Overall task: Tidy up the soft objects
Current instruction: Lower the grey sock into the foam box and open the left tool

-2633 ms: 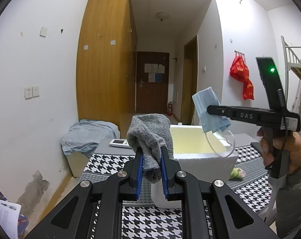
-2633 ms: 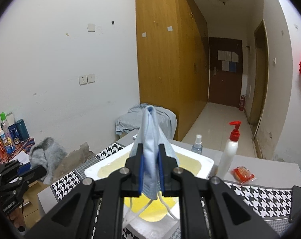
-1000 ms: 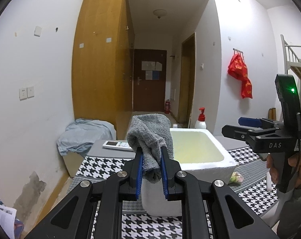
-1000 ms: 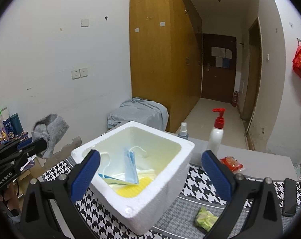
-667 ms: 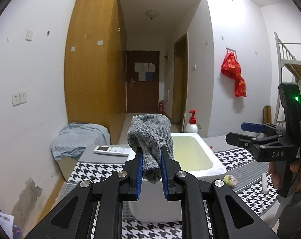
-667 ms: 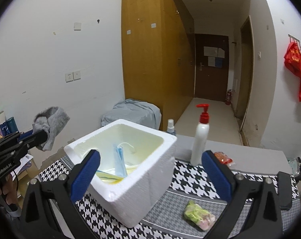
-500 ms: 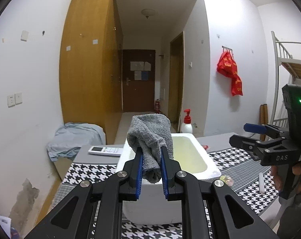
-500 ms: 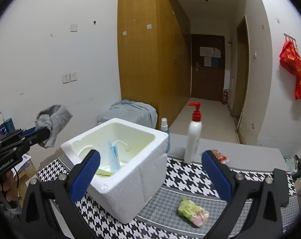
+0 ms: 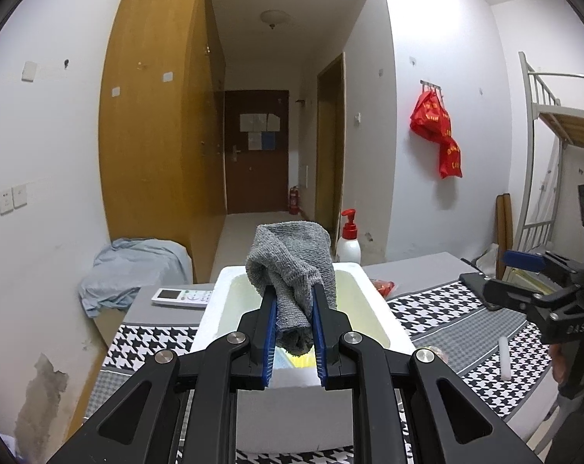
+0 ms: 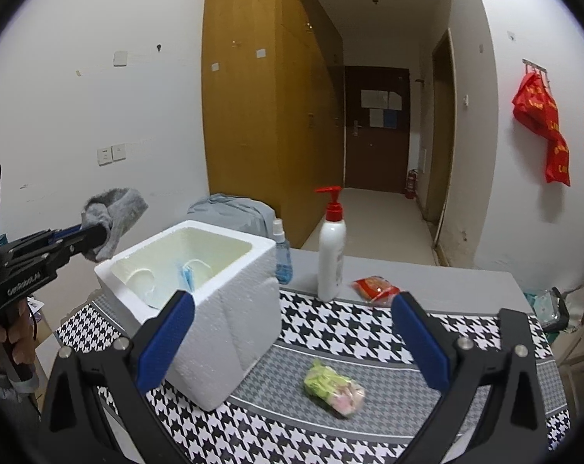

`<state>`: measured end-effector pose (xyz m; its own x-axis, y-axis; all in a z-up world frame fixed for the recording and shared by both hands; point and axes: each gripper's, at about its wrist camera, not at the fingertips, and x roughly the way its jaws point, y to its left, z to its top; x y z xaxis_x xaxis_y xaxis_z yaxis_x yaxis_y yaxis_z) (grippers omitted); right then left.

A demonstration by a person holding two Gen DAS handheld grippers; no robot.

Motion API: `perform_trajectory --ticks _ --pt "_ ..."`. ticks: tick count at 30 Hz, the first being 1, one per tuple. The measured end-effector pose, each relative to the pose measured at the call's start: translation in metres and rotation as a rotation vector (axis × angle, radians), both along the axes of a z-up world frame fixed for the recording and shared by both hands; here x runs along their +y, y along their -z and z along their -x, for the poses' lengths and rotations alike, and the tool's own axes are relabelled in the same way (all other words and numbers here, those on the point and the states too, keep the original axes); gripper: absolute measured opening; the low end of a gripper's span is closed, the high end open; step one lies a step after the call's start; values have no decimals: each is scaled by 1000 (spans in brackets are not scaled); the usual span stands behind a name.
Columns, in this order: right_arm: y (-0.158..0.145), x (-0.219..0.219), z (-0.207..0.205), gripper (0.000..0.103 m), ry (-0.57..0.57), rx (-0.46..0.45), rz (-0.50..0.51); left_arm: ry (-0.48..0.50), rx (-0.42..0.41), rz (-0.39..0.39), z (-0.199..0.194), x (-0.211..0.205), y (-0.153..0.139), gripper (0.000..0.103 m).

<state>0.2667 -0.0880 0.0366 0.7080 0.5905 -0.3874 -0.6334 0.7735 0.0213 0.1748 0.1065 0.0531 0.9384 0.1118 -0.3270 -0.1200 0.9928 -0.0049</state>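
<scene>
Left wrist view, centre of frame: the left gripper is clenched on a grey knitted cloth, whose bunched top rises above the blue finger pads while its lower end hangs between them. Directly behind and below the cloth stands a white foam box, open at the top, with a pale yellow interior. At the right edge of the same frame the right gripper appears side-on, held by a hand.

Right wrist view: the right gripper is released, its blue pads spread wide at lower left and lower right of the frame and grasping nothing. The foam box sits at centre left on a houndstooth cloth; a blue face mask with white ear loops lies inside it. The grey cloth, pinched in the left gripper, hangs at the left of frame just beside the box's near-left rim, above rim height. A pump bottle with a red top and a small spray bottle stand behind the box. A red packet lies right of the pump bottle; a green-and-pink wrapped item lies at lower centre.
</scene>
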Motion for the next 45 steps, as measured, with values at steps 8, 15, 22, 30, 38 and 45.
perform_trajectory --ticks 8,15,22,30,38,45 --pt "10 -19 -1 103 47 16 4 14 9 9 -10 2 1 17" --pt "13 -34 -1 103 63 34 -8 20 39 26 -27 1 6 17" --pt "16 -47 0 103 85 39 -15 -7 83 33 -41 3 10 17" --pt "20 -54 -1 103 100 52 -21 -36 119 38 -52 6 15 17" --pt "18 -62 1 103 114 49 -29 -72 142 33 -58 7 19 48" --pt "19 -68 2 103 126 50 -40 -96 87 19 -50 5 16 96"
